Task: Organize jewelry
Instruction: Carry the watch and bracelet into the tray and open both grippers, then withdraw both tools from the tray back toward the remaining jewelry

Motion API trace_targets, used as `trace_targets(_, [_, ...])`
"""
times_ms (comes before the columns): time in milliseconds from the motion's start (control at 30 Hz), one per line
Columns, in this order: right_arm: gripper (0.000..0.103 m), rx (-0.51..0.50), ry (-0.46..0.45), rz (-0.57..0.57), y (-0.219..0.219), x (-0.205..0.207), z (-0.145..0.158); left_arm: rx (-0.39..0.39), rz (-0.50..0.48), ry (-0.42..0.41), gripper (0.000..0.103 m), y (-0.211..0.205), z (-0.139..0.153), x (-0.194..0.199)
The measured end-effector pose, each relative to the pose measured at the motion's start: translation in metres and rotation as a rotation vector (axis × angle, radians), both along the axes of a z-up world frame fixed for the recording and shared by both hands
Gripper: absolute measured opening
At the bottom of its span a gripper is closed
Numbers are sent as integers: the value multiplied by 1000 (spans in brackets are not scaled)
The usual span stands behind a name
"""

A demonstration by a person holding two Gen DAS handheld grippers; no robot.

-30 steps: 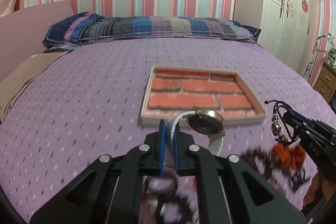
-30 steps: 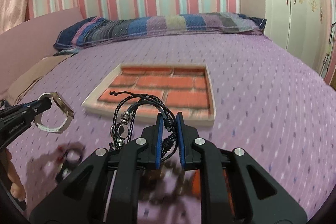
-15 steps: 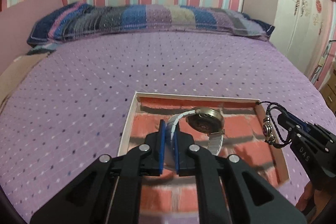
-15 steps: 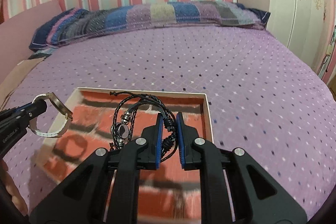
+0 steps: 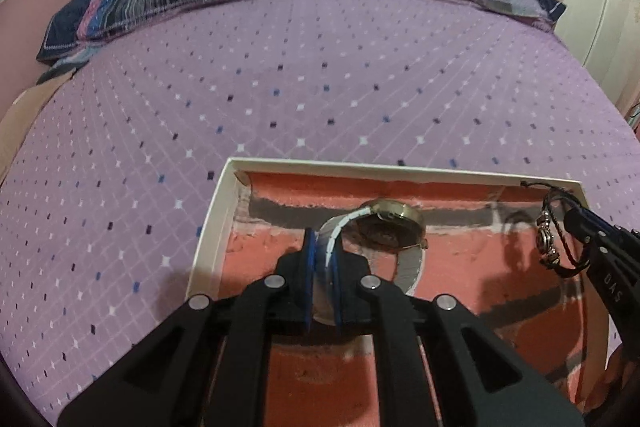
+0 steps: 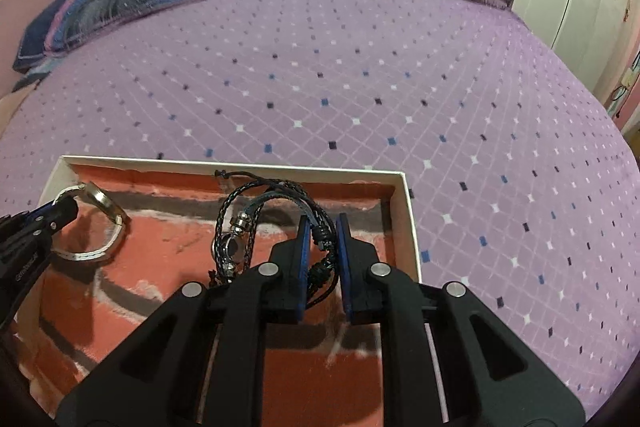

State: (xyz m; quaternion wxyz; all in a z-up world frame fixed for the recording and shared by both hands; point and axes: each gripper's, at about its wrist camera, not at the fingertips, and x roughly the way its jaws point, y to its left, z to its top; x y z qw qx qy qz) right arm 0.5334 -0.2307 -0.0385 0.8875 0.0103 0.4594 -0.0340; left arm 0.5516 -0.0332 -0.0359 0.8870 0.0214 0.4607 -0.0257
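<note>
since the earlier frame both grippers have been brought over the brick-patterned tray (image 5: pixel 208 227). left wrist view, lower centre: a white-strapped wristwatch (image 5: pixel 390 227) is clamped by the left gripper (image 5: pixel 321 247). right wrist view, lower centre: a black braided bracelet (image 6: pixel 256 219) is pinched by the right gripper (image 6: pixel 322 243), above the tray (image 6: pixel 408 211).

Readable lettering
"DAS" on the right gripper (image 5: pixel 576 223) finger in the left view; left gripper (image 6: pixel 66 205) lettering blurred

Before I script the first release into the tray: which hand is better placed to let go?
Neither clearly: left gripper holds the watch and right gripper the braided bracelet over the tray.
</note>
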Motion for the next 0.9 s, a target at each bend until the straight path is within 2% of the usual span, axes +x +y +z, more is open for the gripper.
trace_targets(300, [16, 28, 117, -26, -7, 14, -22, 31, 10, 89, 8, 3, -18, 10])
trace_targets(400, [37, 36, 123, -30, -10, 17, -21, 65, 15, 112, 11, 2, -18, 13])
trace_targets(533, [45, 72, 103, -19, -13, 9, -10, 77, 0, 95, 12, -1, -8, 5])
trace_targets(600, [46, 71, 90, -9, -10, 1, -3, 81, -1, 77, 12, -2, 2, -3])
trace_targets(667, [46, 73, 77, 5, -8, -13, 7, 60, -4, 67, 17, 1, 12, -12])
trace_targets(733, [47, 81, 56, 13, -8, -29, 16, 65, -7, 35, 35, 3, 24, -29])
trace_targets(800, [48, 87, 34, 15, -7, -51, 23, 82, -17, -3, 47, 4, 35, -48])
trace_targets(900, [49, 97, 20, 32, -4, -83, 29, 82, -40, -36, 50, 13, 48, -88])
